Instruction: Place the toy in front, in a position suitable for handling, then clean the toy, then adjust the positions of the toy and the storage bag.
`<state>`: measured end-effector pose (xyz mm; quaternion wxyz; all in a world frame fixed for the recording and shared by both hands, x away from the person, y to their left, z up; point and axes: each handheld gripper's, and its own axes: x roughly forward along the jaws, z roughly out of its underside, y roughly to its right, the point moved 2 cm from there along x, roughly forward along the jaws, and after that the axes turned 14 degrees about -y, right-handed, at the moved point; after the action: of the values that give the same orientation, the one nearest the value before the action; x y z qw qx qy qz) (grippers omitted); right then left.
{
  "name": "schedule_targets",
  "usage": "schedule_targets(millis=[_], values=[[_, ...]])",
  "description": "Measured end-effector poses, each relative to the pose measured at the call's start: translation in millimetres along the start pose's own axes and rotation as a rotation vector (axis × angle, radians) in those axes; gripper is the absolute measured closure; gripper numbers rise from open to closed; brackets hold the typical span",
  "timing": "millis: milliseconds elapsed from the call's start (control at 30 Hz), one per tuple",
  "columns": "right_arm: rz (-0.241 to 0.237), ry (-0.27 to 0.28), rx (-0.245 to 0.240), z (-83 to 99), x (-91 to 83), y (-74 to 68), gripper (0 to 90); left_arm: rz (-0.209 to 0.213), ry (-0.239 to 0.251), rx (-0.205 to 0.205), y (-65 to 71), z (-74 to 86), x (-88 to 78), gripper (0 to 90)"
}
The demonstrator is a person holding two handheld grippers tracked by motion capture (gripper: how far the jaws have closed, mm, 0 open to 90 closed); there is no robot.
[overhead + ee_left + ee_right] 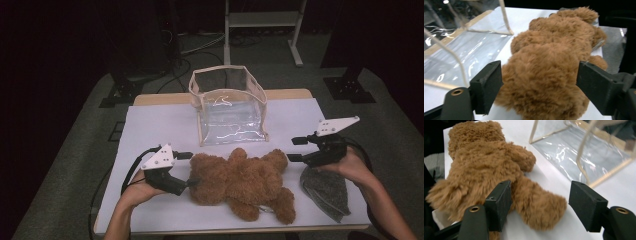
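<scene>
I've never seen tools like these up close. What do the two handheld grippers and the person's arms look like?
Each hand holds a black, pistol-like tool. The left gripper and right gripper both end in two flat, blocky black jaws and carry a pale grey three-cornered plate dotted with small holes. A black cable trails from each. Brass-coloured rings sit in the jaw arms in the gripper views. The forearms are bare, with no sleeves in view.

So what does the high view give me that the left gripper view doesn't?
High view alone: the grey cloth at the table's right end, the right gripper raised beside the teddy bear, both hands, and the whole clear bag standing open behind the bear. Left gripper view alone: its own fingers spread on either side of the bear's plush, close against the fur. Both share the bear lying on the white table and the bag.
</scene>
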<state>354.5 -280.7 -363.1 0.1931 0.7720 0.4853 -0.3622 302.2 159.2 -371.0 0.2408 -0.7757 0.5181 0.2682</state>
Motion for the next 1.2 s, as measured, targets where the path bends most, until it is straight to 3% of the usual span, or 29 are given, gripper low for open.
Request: schedule_targets(millis=[433,600,1200], values=[[-0.03,-0.018,-0.081,-53.5,12.7,0.4,29.8,-0.033,-0.011,-0.032,-7.0,9.8,-8.3,14.1],[-0.049,-0.018,-0.115,-66.3,18.7,-3.6,29.5,-0.039,-0.023,-0.021,-7.7,10.7,-10.2,13.2],[-0.079,-0.032,-0.193,-104.5,28.3,-3.2,27.8,-0.045,-0.02,-0.039,-10.3,16.1,-15.0,11.4]])
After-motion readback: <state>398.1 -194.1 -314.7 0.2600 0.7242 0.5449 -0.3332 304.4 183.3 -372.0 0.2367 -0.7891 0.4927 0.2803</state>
